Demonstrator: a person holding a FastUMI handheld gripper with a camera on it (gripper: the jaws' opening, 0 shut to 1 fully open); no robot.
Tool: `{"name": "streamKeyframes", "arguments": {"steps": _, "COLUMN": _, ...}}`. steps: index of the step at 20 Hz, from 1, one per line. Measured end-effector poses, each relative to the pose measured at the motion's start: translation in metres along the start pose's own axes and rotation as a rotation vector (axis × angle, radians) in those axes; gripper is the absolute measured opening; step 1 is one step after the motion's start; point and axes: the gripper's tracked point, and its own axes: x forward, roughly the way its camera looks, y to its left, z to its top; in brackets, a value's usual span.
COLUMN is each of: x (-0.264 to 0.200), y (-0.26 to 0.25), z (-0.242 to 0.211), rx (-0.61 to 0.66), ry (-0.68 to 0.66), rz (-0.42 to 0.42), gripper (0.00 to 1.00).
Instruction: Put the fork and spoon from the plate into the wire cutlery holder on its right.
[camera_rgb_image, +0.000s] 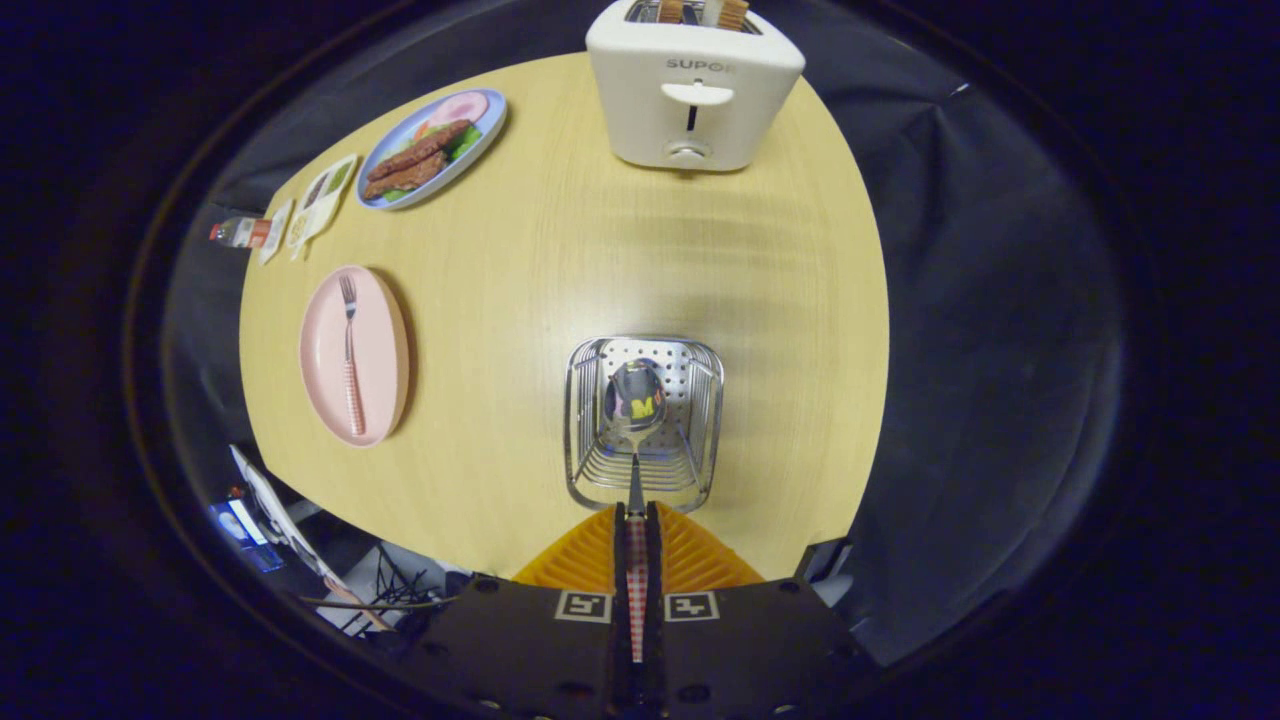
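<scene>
You have the spoon clamped by its checked handle, both sides of the gripper pressing on it, and its bowl hangs directly over the open top of the wire cutlery holder. That grip near the handle's end looks deliberate: it leaves the whole bowl and neck free ahead of the fingers, so the spoon can go in bowl first without the fingers meeting the wire rim. Whether the bowl is already below the rim or only above it, you cannot tell from this angle (the view looks straight down the spoon's length).

The fork lies along the middle of the pink plate, well apart to the left of the holder, tines pointing away from you and checked handle toward you. So the task seems about half done: spoon nearly delivered, fork untouched.

Farther across the wooden table stands a white toaster with bread in its slots, and a blue plate of food sits beyond the pink one. Neither lies in your path.
</scene>
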Motion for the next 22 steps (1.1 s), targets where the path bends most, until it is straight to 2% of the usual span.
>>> {"name": "streamKeyframes", "arguments": {"steps": 4, "x": 0.007, "y": 0.006, "z": 0.006, "rx": 0.002, "ry": 0.048, "rz": 0.005, "gripper": 0.04}}
{"name": "streamKeyframes", "arguments": {"steps": 10, "x": 0.006, "y": 0.007, "z": 0.014, "rx": 0.011, "ry": 0.005, "rz": -0.007, "gripper": 0.09}}
{"name": "streamKeyframes", "arguments": {"steps": 14, "x": -0.003, "y": 0.005, "z": 0.018, "rx": 0.012, "ry": -0.076, "rz": -0.02, "gripper": 0.1}}
{"name": "streamKeyframes", "arguments": {"steps": 20, "x": -0.023, "y": 0.019, "z": 0.02, "rx": 0.014, "ry": -0.248, "rz": -0.02, "gripper": 0.37}}
{"name": "streamKeyframes", "arguments": {"steps": 22, "x": -0.035, "y": 0.027, "z": 0.021, "rx": 0.013, "ry": -0.329, "rz": -0.025, "gripper": 0.52}}
